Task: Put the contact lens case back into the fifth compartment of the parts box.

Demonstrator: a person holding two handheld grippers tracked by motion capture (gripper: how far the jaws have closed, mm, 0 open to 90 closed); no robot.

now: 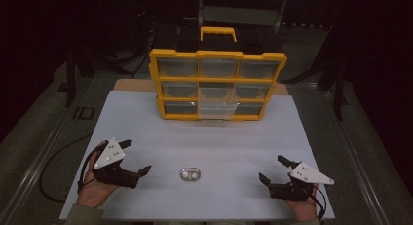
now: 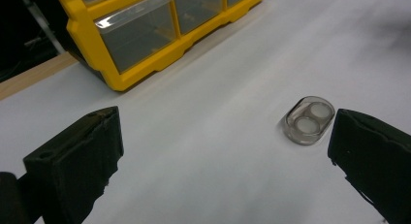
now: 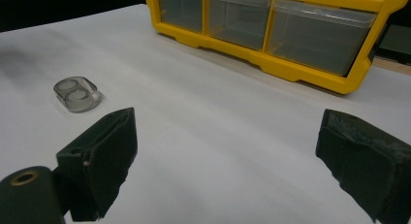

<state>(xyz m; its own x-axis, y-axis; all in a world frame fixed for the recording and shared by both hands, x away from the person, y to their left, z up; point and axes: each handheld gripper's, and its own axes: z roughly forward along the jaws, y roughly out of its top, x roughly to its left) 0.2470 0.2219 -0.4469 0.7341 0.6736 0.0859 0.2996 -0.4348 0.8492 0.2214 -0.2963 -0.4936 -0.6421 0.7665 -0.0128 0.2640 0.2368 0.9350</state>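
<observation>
A small clear oval plastic piece (image 1: 190, 174) with two round hollows lies on the white board (image 1: 204, 137), midway between the hands; it is also in the left gripper view (image 2: 309, 120) and the right gripper view (image 3: 76, 93). My left gripper (image 1: 136, 158) rests at the board's front left, open and empty, with its jaws pointing right toward the piece. My right gripper (image 1: 273, 169) sits at the front right, open and empty, pointing left. A yellow drawer organiser (image 1: 217, 84) with clear drawers stands at the far side; one middle drawer (image 1: 216, 109) in its bottom row is pulled out slightly.
The organiser (image 2: 145, 35) (image 3: 271, 30) has a yellow carry handle (image 1: 218, 33) on top. Dark surroundings and metal rails flank the board. A black cable (image 1: 48, 176) trails off the left edge.
</observation>
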